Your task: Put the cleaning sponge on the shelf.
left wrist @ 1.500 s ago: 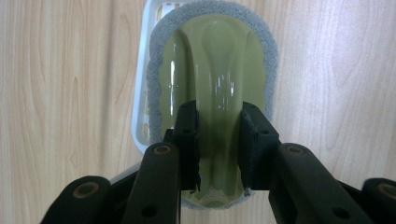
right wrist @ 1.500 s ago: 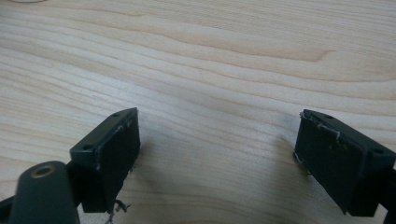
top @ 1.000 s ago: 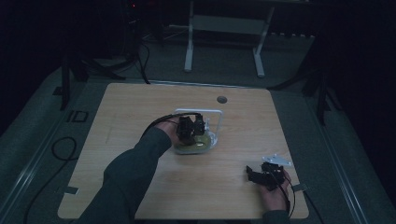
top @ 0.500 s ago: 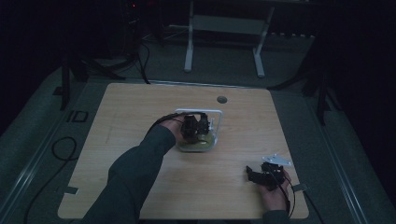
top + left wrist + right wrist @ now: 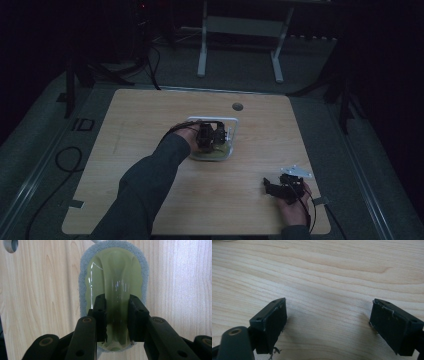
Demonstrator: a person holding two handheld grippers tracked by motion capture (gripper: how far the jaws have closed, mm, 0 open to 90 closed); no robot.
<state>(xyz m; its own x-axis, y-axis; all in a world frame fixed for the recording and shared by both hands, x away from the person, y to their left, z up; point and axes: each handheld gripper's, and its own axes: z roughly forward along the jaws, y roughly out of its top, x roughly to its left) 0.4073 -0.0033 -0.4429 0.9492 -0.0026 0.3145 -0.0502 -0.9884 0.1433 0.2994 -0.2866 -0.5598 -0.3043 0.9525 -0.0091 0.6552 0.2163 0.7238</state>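
Left gripper (image 5: 117, 315): jaws clamped on the raised middle ridge of the scrubber, one black pad on each flank of the ridge.
Scrubber (image 5: 113, 277): pale green glossy body with a grey fuzzy rim, lying flat on the table; in the high view it sits near the table's centre, at the 6 o'clock end of the white frame.
White frame (image 5: 235, 131): wire outline around the gripper and scrubber.
Right gripper (image 5: 328, 322): jaws spread wide over bare wood, nothing between them; at 4 o'clock from the scrubber, well apart, near the table's front edge.
Table (image 5: 150, 120): light wood, with a round hole (image 5: 238, 106) toward 12 o'clock.
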